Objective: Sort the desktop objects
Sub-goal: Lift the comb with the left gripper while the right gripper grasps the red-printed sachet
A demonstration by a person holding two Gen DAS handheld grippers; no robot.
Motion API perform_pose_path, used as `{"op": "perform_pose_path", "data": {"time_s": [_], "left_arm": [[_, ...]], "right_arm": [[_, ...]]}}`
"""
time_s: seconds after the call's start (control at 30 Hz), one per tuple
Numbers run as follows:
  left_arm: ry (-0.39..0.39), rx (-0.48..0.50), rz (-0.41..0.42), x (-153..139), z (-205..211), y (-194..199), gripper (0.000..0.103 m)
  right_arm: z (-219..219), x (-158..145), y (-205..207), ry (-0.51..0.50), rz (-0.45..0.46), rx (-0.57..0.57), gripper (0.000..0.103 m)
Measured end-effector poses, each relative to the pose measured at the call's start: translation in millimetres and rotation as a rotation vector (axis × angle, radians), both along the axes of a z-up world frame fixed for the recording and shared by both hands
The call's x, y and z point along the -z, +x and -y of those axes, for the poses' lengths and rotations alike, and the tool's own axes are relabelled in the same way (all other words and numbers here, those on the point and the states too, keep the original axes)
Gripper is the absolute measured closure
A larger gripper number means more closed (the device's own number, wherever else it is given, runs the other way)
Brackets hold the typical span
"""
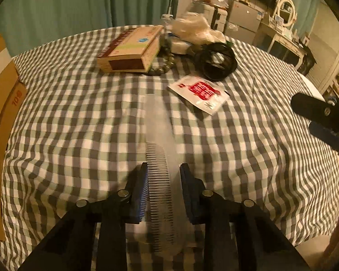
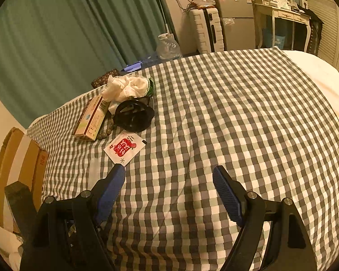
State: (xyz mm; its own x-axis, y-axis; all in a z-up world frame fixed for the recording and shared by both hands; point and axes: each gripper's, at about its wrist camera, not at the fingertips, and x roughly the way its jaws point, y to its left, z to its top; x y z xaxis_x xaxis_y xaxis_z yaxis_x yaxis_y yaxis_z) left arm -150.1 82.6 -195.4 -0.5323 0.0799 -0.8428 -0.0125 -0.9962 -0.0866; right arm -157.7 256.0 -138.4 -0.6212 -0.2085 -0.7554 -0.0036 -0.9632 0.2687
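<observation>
Comb (image 1: 159, 176) first: a translucent, pale comb lies between the fingers of the left gripper (image 1: 162, 174), its long axis running straight ahead along the fingers and out over the checked tablecloth (image 1: 79, 117). Its teeth face the left pad, which touches them; the spine is near the right pad, though blur leaves it unclear whether that pad presses on it. My judgement is that the left gripper is pinching the comb and carrying it clear of the cloth, but I cannot be sure of the grip.

The right gripper (image 2: 169, 176) is spread wide with nothing between its fingers, above bare cloth. Its left fingertip sits just beside the near corner of a white sachet (image 2: 124, 148) with a red printed panel; the writing on it is too small to read.

Farther off, in a cluster, lie a cardboard medicine-style box (image 1: 131, 49) with a round blue-green logo and illegible print, a string of greenish beads (image 1: 167, 65) against it, a black round ring-shaped object (image 1: 215, 59), and crumpled white cloth (image 2: 126, 87). A brown carton (image 1: 2, 103) at the table's left edge bears "10", red, the rest cut off.

The sachet lies ahead and right of the comb's tip; the right gripper is much the nearer to it.
</observation>
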Motion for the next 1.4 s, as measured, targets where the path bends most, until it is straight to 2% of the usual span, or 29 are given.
{"op": "perform_pose_path", "data": {"time_s": [0.2, 0.23, 0.27, 0.37, 0.53, 0.63, 0.67, 0.83, 0.9, 0.93, 0.97, 1.0, 1.07, 1.13, 1.23, 1.4], "left_arm": [[-0.013, -0.06, -0.028, -10, 29, -9, 0.079], [-0.015, -0.067, -0.032, -12, 32, -11, 0.083], [-0.018, -0.073, -0.037, -13, 38, -14, 0.091], [-0.023, -0.087, -0.04, -15, 50, -23, 0.091], [-0.021, -0.086, -0.034, -8, 57, -37, 0.091], [-0.042, -0.078, -0.052, -5, 53, -37, 0.084], [-0.035, -0.072, -0.036, -2, 53, -39, 0.071], [-0.036, -0.045, -0.027, 1, 48, -36, 0.062], [-0.04, -0.031, -0.024, 1, 47, -38, 0.062], [-0.031, -0.028, -0.023, 1, 48, -37, 0.062], [-0.017, -0.023, -0.022, 0, 50, -37, 0.07], [0.001, -0.005, -0.024, -1, 51, -36, 0.077], [-0.001, 0.018, -0.03, -4, 52, -31, 0.077], [-0.004, 0.023, -0.031, -7, 53, -23, 0.077], [0.032, 0.009, -0.033, -15, 60, -9, 0.077], [0.022, -0.006, -0.065, -42, 63, 10, 0.077]], "right_arm": [[33, 11, -23, 0.047, -0.017, -0.108, 0.023], [43, 16, -30, 0.073, -0.02, -0.142, 0.023], [50, 19, -34, 0.09, -0.021, -0.163, 0.023], [73, 30, -51, 0.131, -0.017, -0.233, 0.023], [93, 49, -76, 0.113, 0.013, -0.281, 0.023], [102, 55, -78, 0.17, 0.004, -0.304, 0.023], [105, 56, -79, 0.19, -0.002, -0.314, 0.023], [118, 65, -83, 0.267, -0.02, -0.334, 0.019], [115, 64, -83, 0.256, -0.025, -0.315, 0.024], [112, 63, -83, 0.247, -0.027, -0.304, 0.04], [107, 62, -82, 0.238, -0.024, -0.284, 0.056], [100, 60, -82, 0.208, -0.018, -0.268, 0.061], [88, 57, -80, 0.16, -0.009, -0.244, 0.072], [81, 54, -76, 0.145, -0.008, -0.233, 0.079], [80, 48, -66, 0.134, -0.016, -0.239, 0.08], [78, 29, -43, 0.094, -0.033, -0.263, 0.08]]}}
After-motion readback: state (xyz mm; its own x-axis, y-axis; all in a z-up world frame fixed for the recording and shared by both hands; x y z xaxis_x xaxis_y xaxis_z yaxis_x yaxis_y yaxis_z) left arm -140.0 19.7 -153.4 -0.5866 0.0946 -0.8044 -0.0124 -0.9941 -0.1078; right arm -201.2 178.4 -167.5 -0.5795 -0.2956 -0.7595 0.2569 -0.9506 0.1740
